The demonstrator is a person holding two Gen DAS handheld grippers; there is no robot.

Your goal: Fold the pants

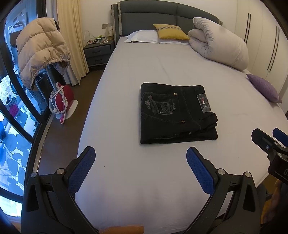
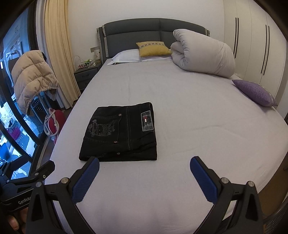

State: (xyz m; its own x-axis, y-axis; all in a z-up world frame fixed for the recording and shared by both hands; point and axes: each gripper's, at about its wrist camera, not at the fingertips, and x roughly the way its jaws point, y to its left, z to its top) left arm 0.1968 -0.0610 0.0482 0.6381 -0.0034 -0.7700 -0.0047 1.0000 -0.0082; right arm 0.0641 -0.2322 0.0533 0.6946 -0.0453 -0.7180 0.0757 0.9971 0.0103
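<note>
I see a bedroom: a wide bed (image 1: 162, 180) under a smooth, pale lilac sheet, a padded grey headboard (image 1: 162, 14) behind it, and a rolled white duvet (image 1: 219, 41) at the far right corner. The pants (image 1: 177, 113) lie near the middle of the sheet, ahead of both tongs and touching neither. They are dark denim, stiff-looking, stacked in several layers into a compact, nearly square packet with the embroidered back pocket and the waistband patch facing up. The right-hand edges do not quite line up; one layer sticks out a little. To my eye the folding is done, or needs at most a small tidy of that edge. My left tongs (image 1: 140, 169) hang wide apart over bare sheet, holding nothing, their blue pads finely textured. My right tongs (image 2: 144, 180) are also spread wide and empty, just short of the packet's near edge.
</note>
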